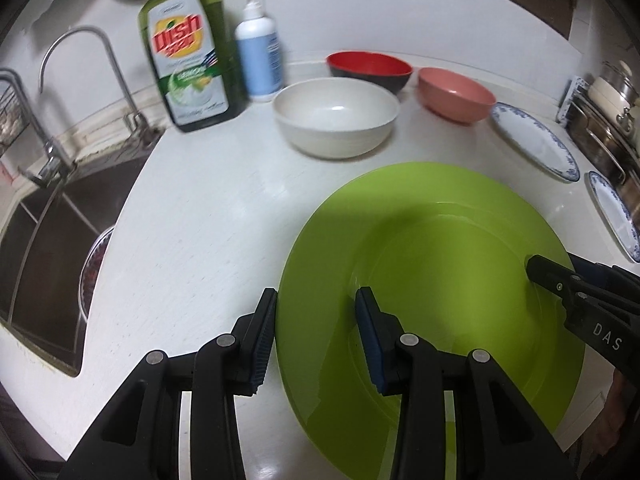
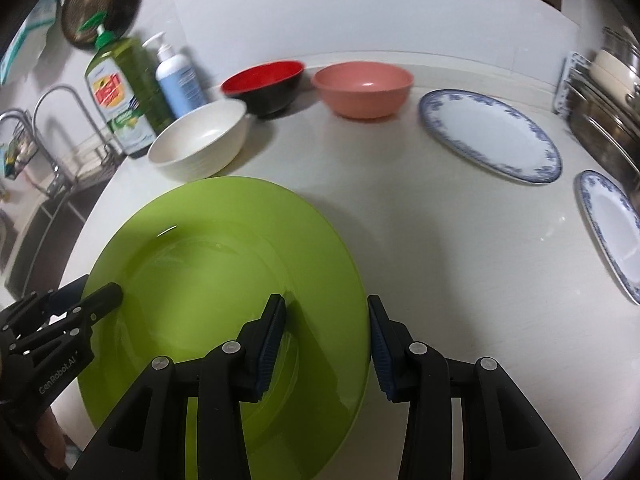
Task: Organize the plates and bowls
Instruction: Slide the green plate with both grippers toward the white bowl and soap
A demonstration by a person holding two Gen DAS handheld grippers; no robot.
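— Plate first: where is the green plate (image 1: 432, 264)?

— At the near side of the white counter (image 1: 200, 220), held between both tools. The left gripper (image 1: 316, 340) straddles its left rim, one finger (image 1: 260, 336) outside the edge, the other over the plate's face. The right gripper (image 2: 326, 344) does the same on the opposite rim.

— Are they clenched on it?

— Each pair of jaws stands partly apart with the rim between them. On each, the outer pad sits right against the edge; whether the inner pad presses on the surface I cannot tell. Nor can I tell whether the plate rests on the counter or is lifted off it.

— And the rest of the dishes?

— Beyond the plate stands a cream bowl (image 1: 336, 120). Behind it, a red bowl with a black outside (image 1: 370, 70) and a pink bowl (image 1: 456, 94) stand side by side near the wall. To the right lie two white plates with blue patterned rims, one farther back (image 2: 490, 136), one nearer at the right edge (image 2: 612, 232), apart from each other.

— Anything on the left?

— A green dish soap bottle (image 1: 188, 52) and a white pump bottle (image 1: 258, 54) stand by the sink (image 1: 52, 240), with a curved faucet (image 1: 80, 68) behind. Steel pots (image 2: 608, 108) are stacked at the far right.
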